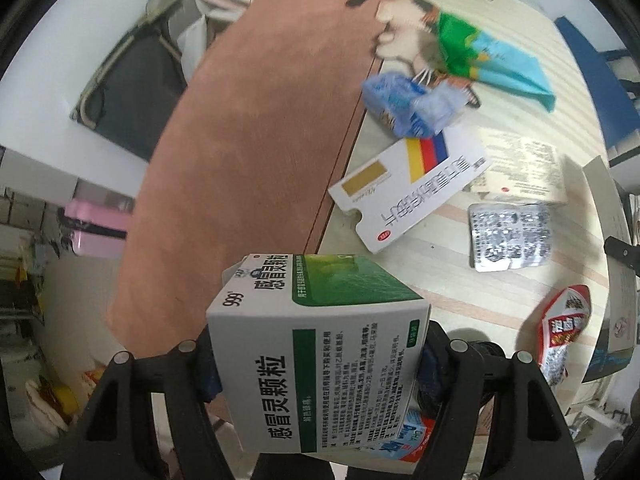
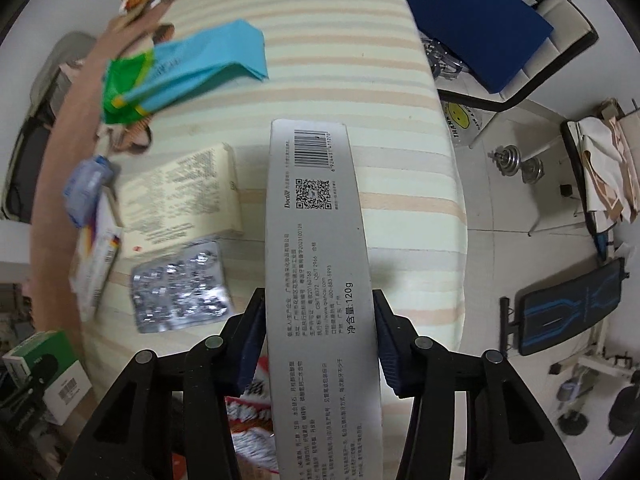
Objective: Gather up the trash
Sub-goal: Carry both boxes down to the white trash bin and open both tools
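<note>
Plainly, both claws are loaded over the striped counter (image 2: 400, 92). Left claw (image 1: 316, 360) clenches a green-white box (image 1: 316, 344) marked "999"; right claw (image 2: 320, 340) grips a long grey carton (image 2: 320, 280) reading "120g". Both look like light, crushable card, best pinched across flat sides.
</note>
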### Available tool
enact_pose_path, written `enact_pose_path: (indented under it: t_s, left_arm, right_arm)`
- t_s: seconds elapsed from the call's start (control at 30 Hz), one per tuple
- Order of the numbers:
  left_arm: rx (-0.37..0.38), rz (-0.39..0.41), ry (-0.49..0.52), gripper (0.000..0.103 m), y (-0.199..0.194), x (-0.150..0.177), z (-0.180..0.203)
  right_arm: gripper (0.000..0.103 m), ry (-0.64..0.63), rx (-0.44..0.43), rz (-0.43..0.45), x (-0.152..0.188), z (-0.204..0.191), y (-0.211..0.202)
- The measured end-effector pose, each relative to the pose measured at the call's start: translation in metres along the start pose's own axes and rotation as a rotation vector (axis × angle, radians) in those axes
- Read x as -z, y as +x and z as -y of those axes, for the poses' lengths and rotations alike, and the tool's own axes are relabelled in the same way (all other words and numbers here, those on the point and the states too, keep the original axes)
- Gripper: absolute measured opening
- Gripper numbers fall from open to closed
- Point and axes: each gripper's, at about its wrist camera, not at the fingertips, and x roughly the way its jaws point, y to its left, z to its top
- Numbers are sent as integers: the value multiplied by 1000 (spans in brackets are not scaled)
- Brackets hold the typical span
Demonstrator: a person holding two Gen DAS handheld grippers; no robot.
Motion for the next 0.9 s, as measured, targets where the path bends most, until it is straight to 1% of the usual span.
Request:
enact_pose_path:
  t_s: [0.1,0.17,0.3,0.4,0.5,0.6,0.63,0.7,0.73,0.77,0.8,0.83,0.87,0.9]
  left_arm:
    - [9,49,20,70,-16,14,-5]
    - [11,87,38,70,-35,26,-4]
    - [36,159,64,70,-56,38,-10]
    - [56,217,86,70,-75,53,-20]
    - [79,275,118,70,-95,75,-34]
    - [111,330,163,70,-111,104,-53]
    - [119,340,174,70,-114,111,-59]
    - [147,357,201,70,-120,131,-74]
    - [163,365,215,70,-122,143,-83]
    - [173,371,227,70,-123,152,-90]
    - [187,376,245,70,-122,164,-99]
    - [194,377,260,70,-123,175,-106]
    - [201,373,270,70,-121,183,-111]
    - [210,365,281,70,-119,193,-118]
  right_arm:
    - [51,11,-24,29,12,-7,-18]
    - [51,15,-41,47,18,-7,-31]
    - [51,19,-65,86,35,-12,-56]
    - [51,23,-89,122,62,-27,-85]
    - [51,32,-114,159,94,-45,-112]
    - [51,48,-128,200,135,-63,-136]
    - [51,60,-134,217,155,-71,-147]
    - [51,79,-140,233,186,-83,-160]
    - [51,93,-142,244,208,-91,-168]
    - [51,100,-142,250,221,-96,-172]
    - [51,111,-138,260,245,-105,-178]
    - [51,122,-135,262,263,-112,-180]
    - [51,132,-136,260,276,-116,-179]
    - [51,147,-139,249,301,-124,-179]
